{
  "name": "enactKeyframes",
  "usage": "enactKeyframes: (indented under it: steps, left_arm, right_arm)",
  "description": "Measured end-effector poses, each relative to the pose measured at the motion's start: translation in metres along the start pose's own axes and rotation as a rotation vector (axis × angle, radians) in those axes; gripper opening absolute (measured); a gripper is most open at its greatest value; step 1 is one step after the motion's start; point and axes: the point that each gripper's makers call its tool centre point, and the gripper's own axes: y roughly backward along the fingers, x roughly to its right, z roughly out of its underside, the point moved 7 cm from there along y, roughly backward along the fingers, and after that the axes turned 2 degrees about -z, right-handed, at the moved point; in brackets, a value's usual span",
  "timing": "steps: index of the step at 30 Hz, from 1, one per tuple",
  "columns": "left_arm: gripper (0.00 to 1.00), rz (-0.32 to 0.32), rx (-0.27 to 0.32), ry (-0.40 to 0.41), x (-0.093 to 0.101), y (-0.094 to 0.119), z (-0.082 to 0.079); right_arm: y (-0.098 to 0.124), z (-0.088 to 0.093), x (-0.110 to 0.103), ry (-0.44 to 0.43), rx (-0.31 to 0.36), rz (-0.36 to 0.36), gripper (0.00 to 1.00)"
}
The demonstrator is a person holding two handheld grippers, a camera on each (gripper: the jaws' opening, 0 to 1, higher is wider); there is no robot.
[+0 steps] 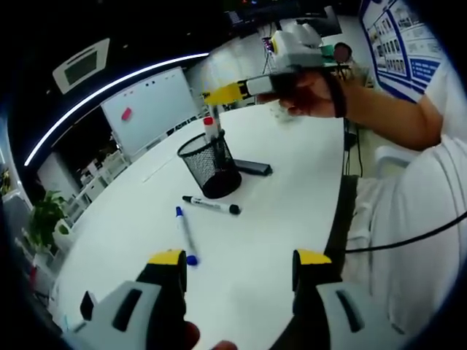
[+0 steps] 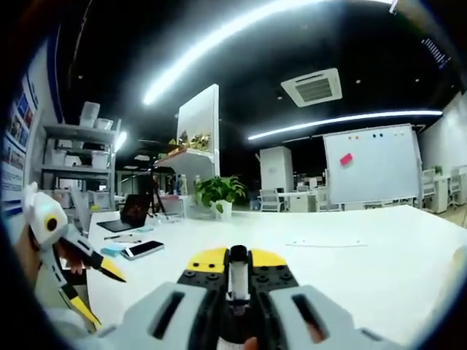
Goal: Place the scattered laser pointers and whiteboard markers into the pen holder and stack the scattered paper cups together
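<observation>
A black mesh pen holder [image 1: 211, 166] stands on the white table [image 1: 292, 182], with a red-capped marker [image 1: 209, 128] sticking out of it. A black marker [image 1: 211, 205] and a blue marker [image 1: 184, 232] lie in front of the holder. My left gripper [image 1: 241, 259] hovers open over the table's near part, short of both markers. My right gripper [image 1: 222, 93], held by a hand, hangs above the holder. In the right gripper view my right gripper [image 2: 237, 257] is shut on a thin black-and-white marker [image 2: 237, 281]. The left gripper [image 2: 98, 293] appears open at the left there.
A dark flat object [image 1: 252, 168] lies behind the holder. A phone [image 2: 142, 249] and a laptop [image 2: 135, 211] rest on the table's far part, near a potted plant [image 2: 219, 193]. A whiteboard [image 2: 372, 164] stands behind. The person's white-clad body [image 1: 416, 219] borders the table.
</observation>
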Motion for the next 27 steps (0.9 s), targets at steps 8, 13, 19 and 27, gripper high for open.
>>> enactKeyframes:
  steps: [8,13,19,27]
  left_arm:
    - [0.59,-0.001,0.000,0.002,0.000,0.000,0.001]
    - [0.59,-0.002,0.000,0.005,0.000,0.000,0.001]
    - [0.59,-0.002,0.002,0.005,-0.001,0.000,0.000]
    - [0.59,-0.002,0.000,0.005,-0.003,0.000,0.002]
  right_arm:
    - [-0.001,0.005,-0.007,0.075,-0.015,-0.036,0.11]
    - [-0.003,0.009,-0.008,0.095,-0.032,-0.048,0.11]
    - [-0.004,0.013,-0.009,0.099,-0.052,-0.051,0.11]
    - [-0.004,0.019,-0.008,0.096,-0.075,-0.054,0.11]
